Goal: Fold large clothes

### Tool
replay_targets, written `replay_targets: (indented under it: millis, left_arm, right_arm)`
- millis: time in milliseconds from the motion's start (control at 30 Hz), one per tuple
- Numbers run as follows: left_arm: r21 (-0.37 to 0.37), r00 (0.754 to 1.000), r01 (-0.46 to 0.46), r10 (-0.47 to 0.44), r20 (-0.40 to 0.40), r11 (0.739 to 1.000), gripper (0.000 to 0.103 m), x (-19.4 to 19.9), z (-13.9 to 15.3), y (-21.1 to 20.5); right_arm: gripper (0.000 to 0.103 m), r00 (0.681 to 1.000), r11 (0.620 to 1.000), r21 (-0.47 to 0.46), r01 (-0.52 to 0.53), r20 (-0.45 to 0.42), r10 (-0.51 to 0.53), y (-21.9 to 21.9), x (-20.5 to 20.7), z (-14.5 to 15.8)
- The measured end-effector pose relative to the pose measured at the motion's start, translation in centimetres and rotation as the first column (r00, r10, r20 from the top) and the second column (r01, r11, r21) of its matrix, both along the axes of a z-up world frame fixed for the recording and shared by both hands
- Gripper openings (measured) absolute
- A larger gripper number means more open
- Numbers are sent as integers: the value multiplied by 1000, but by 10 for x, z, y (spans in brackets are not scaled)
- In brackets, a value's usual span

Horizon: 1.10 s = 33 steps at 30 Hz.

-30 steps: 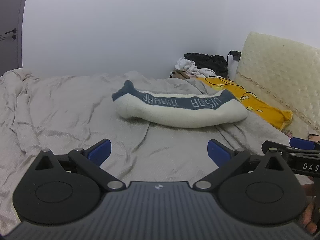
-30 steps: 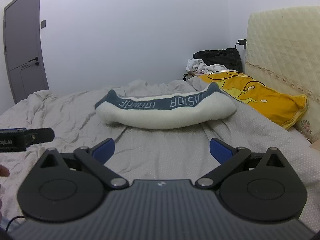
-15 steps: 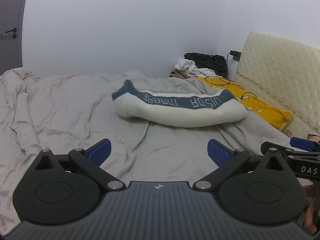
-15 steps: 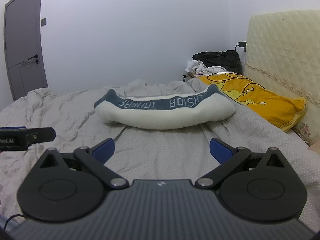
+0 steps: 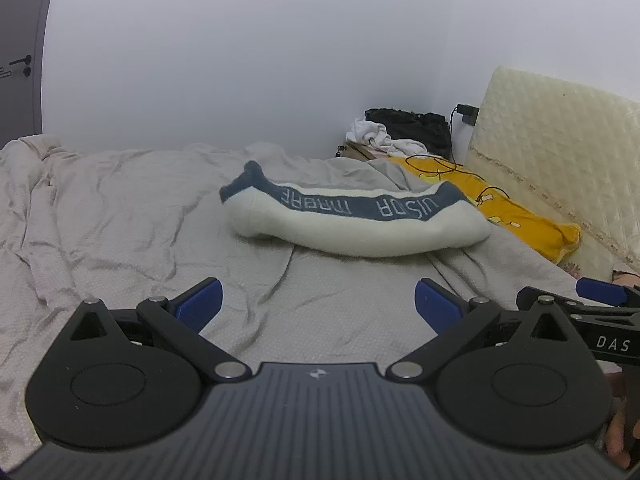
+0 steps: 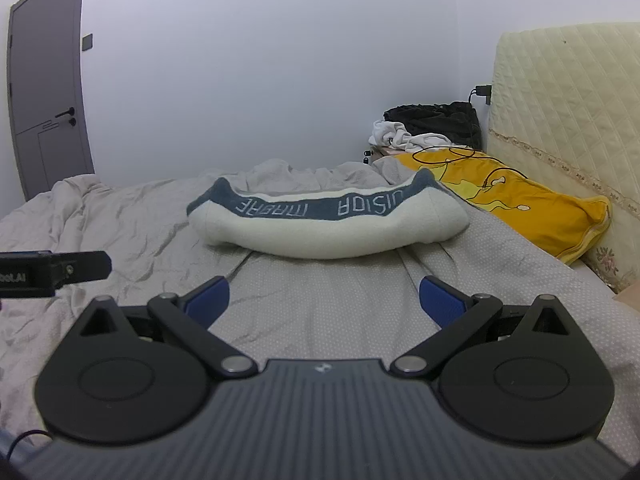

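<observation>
Step in hand, as judged: the garment looks already folded, or rolled, and neither tool is on it. This reads as a pause, either after the last fold or ahead of one more. Cannot tell which.

Sweater (image 5: 356, 222): cream knit with a dark blue band bearing pale letters, lying as a long, slightly bowed bundle across the bed (image 5: 120, 216). One end tapers to a blue tip on the side toward the door (image 6: 44, 92); the other, blunter end lies just beside the yellow pillow (image 5: 516, 216), seemingly not touching it.

Left gripper (image 5: 318, 304): jaws spread wide, nothing between them but bedsheet. Sweater lies ahead of the jaws, well apart, roughly centred and a little to the right of the gap.

Right gripper (image 6: 324, 300): jaws equally wide, empty. Sweater ahead, well apart, centred on the gap. In this view the left tool's finger shows at the edge, on the door side of the sweater.

Both tools sit side by side, on the near side of the sweater, low over the sheet.

Next move, if a further fold is wanted: carry both tools forward to the sweater, one to each end, jaws lowered to the sheet to catch all layers, then close. Thick knit; a shallow bite would likely take only the top layer.

Beyond the pillow: a headboard (image 6: 568, 96), and a clothes pile (image 6: 424, 128) in the corner.
</observation>
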<state>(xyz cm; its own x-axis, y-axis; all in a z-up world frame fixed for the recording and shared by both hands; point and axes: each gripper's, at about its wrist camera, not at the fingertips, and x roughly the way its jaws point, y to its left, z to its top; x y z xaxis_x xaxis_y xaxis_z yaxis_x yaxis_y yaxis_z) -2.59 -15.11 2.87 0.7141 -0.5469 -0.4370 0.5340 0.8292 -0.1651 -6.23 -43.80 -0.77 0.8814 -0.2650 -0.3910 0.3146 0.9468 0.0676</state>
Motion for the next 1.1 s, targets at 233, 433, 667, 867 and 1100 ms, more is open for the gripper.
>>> replay_targets:
  millis: [233, 433, 667, 867, 1100]
  left_arm:
    - [-2, 1000, -9, 9, 9, 1000, 103, 0, 1, 2]
    - [3, 1000, -9, 9, 10, 1000, 103, -2, 1, 1]
    - [1, 1000, -11, 11, 8, 1000, 103, -2, 0, 2]
    - [1, 1000, -8, 8, 3, 1000, 103, 1, 0, 3]
    - [6, 1000, -2, 2, 5, 1000, 103, 0, 1, 2]
  right_arm:
    - [103, 1000, 1000, -2, 1, 0, -1, 1, 0, 0]
    - [103, 1000, 1000, -5, 2, 1, -2, 1, 0, -1]
    - [103, 1000, 1000, -9, 2, 3, -2, 2, -1, -1]
    - [103, 1000, 1000, -3, 3, 5, -3, 0, -1, -1]
    - [103, 1000, 1000, -8, 3, 3, -3, 1, -1, -1]
